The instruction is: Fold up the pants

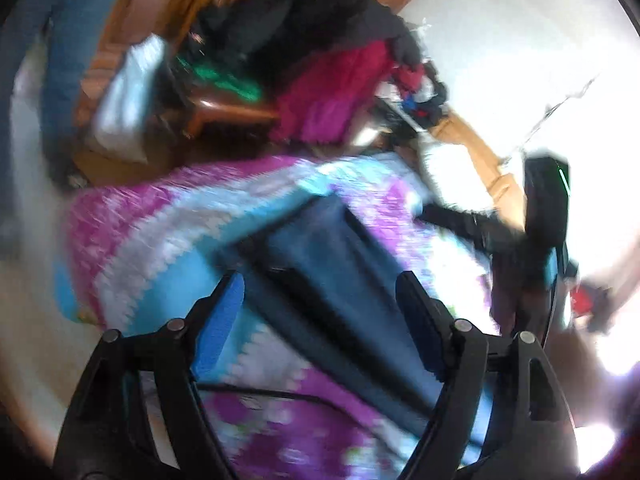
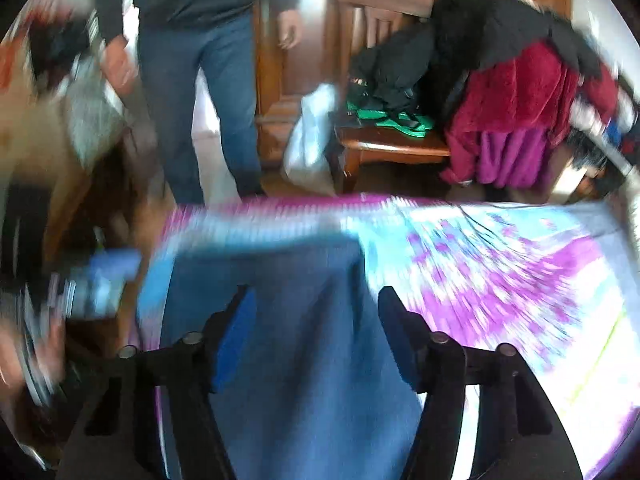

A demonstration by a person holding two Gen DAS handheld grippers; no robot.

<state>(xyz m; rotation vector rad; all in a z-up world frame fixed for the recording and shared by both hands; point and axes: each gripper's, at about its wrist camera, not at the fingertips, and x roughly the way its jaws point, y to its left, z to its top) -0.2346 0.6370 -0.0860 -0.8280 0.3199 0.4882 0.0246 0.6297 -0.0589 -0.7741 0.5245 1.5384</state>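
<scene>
Two views, both smeared by motion blur. At far left in the right wrist view a person (image 2: 208,80) in jeans and a dark top stands on the floor beyond the bed. Nearer, the blue pants (image 2: 280,320) lie flat on the pink, blue and white blanket (image 2: 500,280), running between the spread fingers of the right gripper (image 2: 316,312) — nothing pinched. Over the pants in the left wrist view, the left gripper (image 1: 320,300) is likewise spread wide and empty. Far right, a wooden chair (image 2: 396,146) carries heaped clothes (image 2: 516,100) — black, red and magenta.
</scene>
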